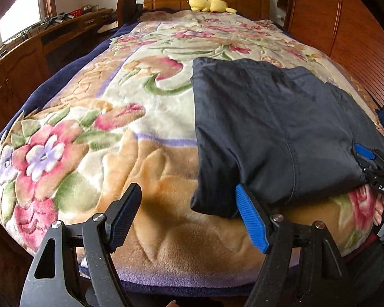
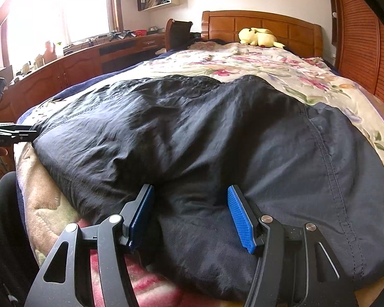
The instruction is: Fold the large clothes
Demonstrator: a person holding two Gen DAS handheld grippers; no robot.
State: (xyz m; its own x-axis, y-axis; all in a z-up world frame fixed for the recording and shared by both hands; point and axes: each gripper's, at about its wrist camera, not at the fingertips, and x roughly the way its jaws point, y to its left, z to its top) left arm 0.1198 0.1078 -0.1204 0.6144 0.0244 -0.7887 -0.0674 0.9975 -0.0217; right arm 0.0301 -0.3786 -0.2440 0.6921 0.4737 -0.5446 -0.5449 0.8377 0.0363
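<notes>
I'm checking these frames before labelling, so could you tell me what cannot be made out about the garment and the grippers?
- Dark navy garment: type unclear in either view; it is folded over itself.
- Its near hem: right wrist view, hidden behind the right gripper.
- Its right edge: left wrist view, blocked by the right gripper.
- Left gripper: only its tip enters the right wrist view's left edge.
- Floral blanket beneath the garment: covered.
</notes>
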